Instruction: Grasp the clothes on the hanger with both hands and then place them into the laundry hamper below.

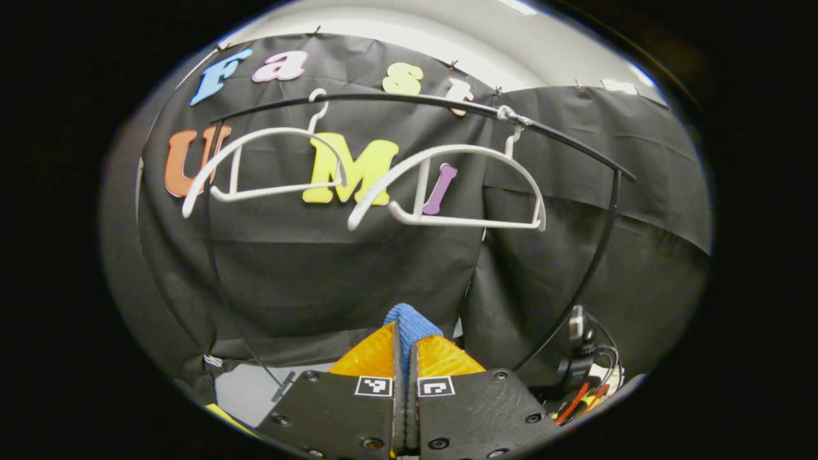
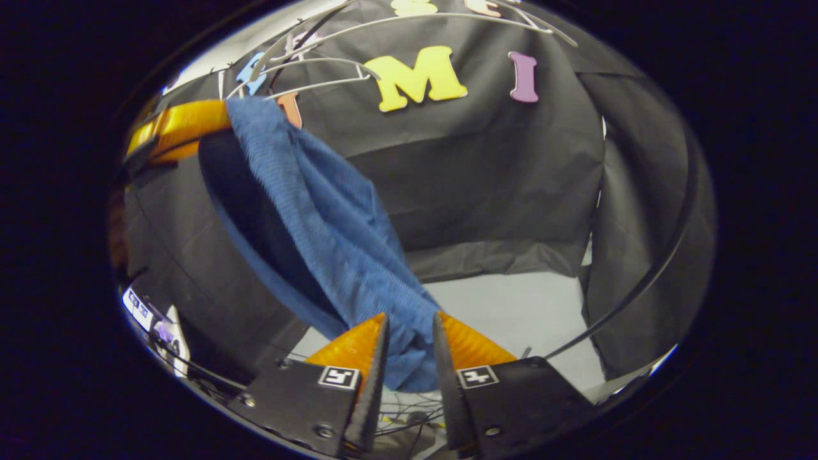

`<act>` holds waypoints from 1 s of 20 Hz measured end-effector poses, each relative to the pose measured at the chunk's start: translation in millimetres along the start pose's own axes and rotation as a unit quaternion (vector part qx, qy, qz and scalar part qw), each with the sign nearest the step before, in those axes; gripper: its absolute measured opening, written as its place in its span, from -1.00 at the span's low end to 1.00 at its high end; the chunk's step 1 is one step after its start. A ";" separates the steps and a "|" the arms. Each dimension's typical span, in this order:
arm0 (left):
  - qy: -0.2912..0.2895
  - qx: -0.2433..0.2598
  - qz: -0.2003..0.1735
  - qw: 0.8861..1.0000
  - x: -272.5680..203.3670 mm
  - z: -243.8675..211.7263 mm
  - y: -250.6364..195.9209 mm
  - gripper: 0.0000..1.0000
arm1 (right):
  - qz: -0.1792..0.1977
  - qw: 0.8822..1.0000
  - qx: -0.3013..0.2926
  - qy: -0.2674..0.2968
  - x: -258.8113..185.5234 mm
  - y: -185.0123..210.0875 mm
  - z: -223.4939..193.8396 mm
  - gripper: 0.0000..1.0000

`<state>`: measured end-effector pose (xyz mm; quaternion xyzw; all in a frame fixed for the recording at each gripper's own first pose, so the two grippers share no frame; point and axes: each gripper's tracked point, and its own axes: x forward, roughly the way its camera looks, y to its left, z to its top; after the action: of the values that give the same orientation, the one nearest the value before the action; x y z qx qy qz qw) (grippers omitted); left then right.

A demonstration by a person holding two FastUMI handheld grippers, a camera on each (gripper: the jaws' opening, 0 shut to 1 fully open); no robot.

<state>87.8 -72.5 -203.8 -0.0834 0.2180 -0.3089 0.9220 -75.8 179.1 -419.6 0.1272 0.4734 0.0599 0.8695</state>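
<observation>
Blue cloth (image 2: 332, 236), ribbed in texture, hangs stretched between the two grippers. In the right gripper view the right gripper (image 2: 410, 332) grasps one end of it, the fabric bunched between both fingers (image 2: 358, 348) and pressed from either side, with a little of it spilling below them. From there the cloth rises up and to the left to the left gripper (image 2: 176, 128), which grasps its far end near the upper edge. In the left gripper view the left gripper (image 1: 406, 351) has its fingers (image 1: 374, 354) clenched nearly together on a small fold of the blue cloth (image 1: 411, 322) that pokes up between them. Beyond, two white hangers (image 1: 447, 185) hang bare from a black rail (image 1: 415, 101), side by side, in front of the black booth wall (image 1: 307, 268). Cables (image 1: 585, 383) lie low at the right. A pale floor (image 2: 511, 306) lies below the cloth in the right gripper view.
</observation>
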 end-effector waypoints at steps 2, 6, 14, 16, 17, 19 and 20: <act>-0.011 0.002 0.014 1.000 -8.2 14.9 -3.2 -0.99 | 0.019 1.000 -0.003 0.016 -3.0 11.4 -15.0 0.27; -0.019 -0.005 0.022 1.000 -10.5 42.4 -15.1 -0.89 | 0.015 1.000 -0.008 0.013 17.0 13.4 -20.2 0.51; -0.044 0.015 0.034 0.998 -53.6 73.7 -16.1 -0.98 | -0.014 1.000 -0.002 -0.003 49.2 10.8 -20.5 0.41; -0.047 0.015 0.058 0.997 -61.6 71.9 8.4 -0.98 | -0.038 0.999 -0.021 -0.015 44.4 1.7 -5.9 -0.10; -0.044 0.009 0.073 0.996 -63.2 65.7 24.6 -0.98 | -0.036 0.999 -0.029 -0.016 41.6 0.9 3.6 -0.46; -0.050 -0.014 0.096 0.994 -70.7 62.0 55.1 -0.99 | -0.024 0.999 -0.023 -0.016 33.2 4.5 22.1 -0.85; -0.055 -0.028 0.102 0.993 -74.7 59.3 63.3 -0.99 | -0.022 0.999 -0.019 -0.020 32.9 5.5 34.1 -0.88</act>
<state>95.2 24.2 -143.1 -0.1036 0.1828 -0.2017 0.9566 -29.2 186.1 -427.0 0.1013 0.4573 0.0466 0.8823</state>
